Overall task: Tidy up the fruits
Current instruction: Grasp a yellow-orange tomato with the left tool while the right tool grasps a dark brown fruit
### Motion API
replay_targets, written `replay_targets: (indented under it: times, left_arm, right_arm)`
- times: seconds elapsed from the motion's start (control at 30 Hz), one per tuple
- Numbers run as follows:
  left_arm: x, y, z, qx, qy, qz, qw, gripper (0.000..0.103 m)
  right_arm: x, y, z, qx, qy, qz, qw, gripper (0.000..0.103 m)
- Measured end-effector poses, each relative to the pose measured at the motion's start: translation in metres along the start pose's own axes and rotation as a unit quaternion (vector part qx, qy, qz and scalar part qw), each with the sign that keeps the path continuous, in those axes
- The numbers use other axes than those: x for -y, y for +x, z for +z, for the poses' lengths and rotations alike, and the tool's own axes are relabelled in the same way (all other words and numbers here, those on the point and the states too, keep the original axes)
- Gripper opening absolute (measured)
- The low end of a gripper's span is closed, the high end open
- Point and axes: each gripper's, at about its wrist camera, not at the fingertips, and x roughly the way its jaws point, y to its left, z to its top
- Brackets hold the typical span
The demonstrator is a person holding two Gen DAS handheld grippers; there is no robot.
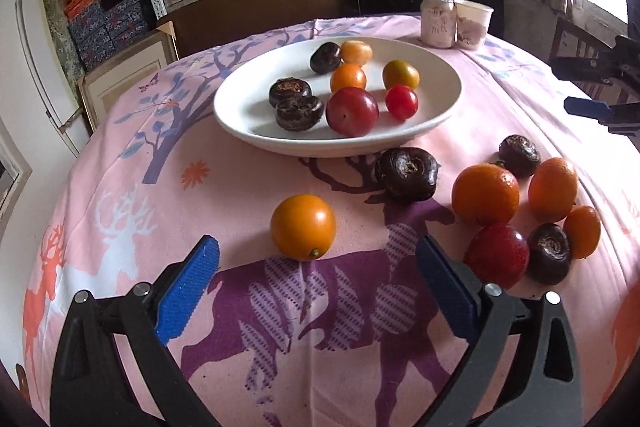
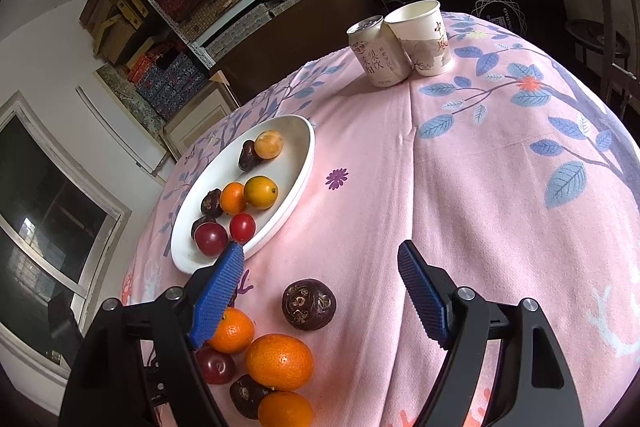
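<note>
In the left wrist view alone, a lone orange kumquat (image 1: 303, 227) is seen at lower centre on the tablecloth (image 1: 248, 307), just beyond the wide-apart, empty left gripper (image 1: 316, 255). The white plate (image 1: 240, 115) lies above. The right gripper (image 2: 320, 259) is spread apart, empty. Chinese characters are seen on the can (image 2: 378, 55).

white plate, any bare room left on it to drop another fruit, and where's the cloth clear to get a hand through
The white plate has bare room along its left and near-left rim, and its right end past the small red tomato. Fruit crowds the middle. On the tablecloth, the widest clear stretch lies between the plate and the can. The loose pile around the mandarin is crowded.
</note>
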Motion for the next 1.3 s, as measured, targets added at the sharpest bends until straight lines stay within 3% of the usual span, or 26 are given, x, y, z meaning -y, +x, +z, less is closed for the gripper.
replay_targets:
  times: [0.07, 0.1, 0.2, 0.23, 0.27, 0.33, 0.37, 0.4, 0.67, 0.93, 1.03, 1.3]
  left_arm:
    - [-0.009, 0.004, 0.002, -0.006, -0.020, -0.017, 0.9996, 0.096]
    - [-0.015, 0.005, 0.002, -0.007, -0.035, -0.026, 0.9990, 0.090]
    - [-0.031, 0.013, 0.000, -0.026, -0.076, -0.058, 0.9950, 0.062]
    - [-0.032, 0.016, -0.002, -0.033, -0.083, -0.067, 0.9938, 0.057]
    - [-0.032, 0.018, -0.003, -0.039, -0.084, -0.074, 0.9929, 0.050]
    - [-0.026, 0.016, -0.003, -0.037, -0.073, -0.076, 0.9938, 0.049]
    - [-0.023, 0.015, -0.003, -0.036, -0.066, -0.082, 0.9938, 0.039]
    - [-0.021, 0.016, -0.004, -0.037, -0.062, -0.083, 0.9940, 0.037]
    - [-0.024, 0.017, -0.003, -0.037, -0.068, -0.074, 0.9942, 0.037]
    - [-0.033, 0.017, -0.003, -0.041, -0.084, -0.060, 0.9939, 0.037]
    - [-0.031, 0.017, -0.003, -0.041, -0.077, -0.055, 0.9947, 0.037]
    - [-0.027, 0.017, -0.003, -0.042, -0.072, -0.059, 0.9948, 0.037]
  right_arm:
    - [-0.001, 0.000, -0.001, 0.000, -0.004, 0.000, 1.000, 0.080]
    - [-0.002, 0.000, -0.001, -0.001, -0.006, 0.000, 1.000, 0.080]
    - [-0.004, 0.001, -0.002, -0.003, -0.010, 0.002, 1.000, 0.080]
    - [-0.005, 0.001, -0.003, -0.004, -0.013, 0.002, 1.000, 0.080]
    - [-0.006, 0.002, -0.003, -0.006, -0.015, 0.002, 1.000, 0.080]
    - [-0.008, 0.002, -0.004, -0.008, -0.021, 0.002, 1.000, 0.080]
    - [-0.009, 0.003, -0.005, -0.008, -0.023, 0.002, 1.000, 0.080]
    - [-0.010, 0.003, -0.005, -0.009, -0.025, 0.001, 1.000, 0.080]
    - [-0.023, 0.010, -0.013, -0.027, -0.053, 0.005, 0.998, 0.080]
    - [-0.099, 0.039, -0.031, -0.087, -0.172, 0.018, 0.981, 0.073]
    - [-0.122, 0.057, -0.038, -0.112, -0.200, 0.005, 0.973, 0.068]
    - [-0.146, 0.096, -0.045, -0.149, -0.253, -0.054, 0.955, 0.068]
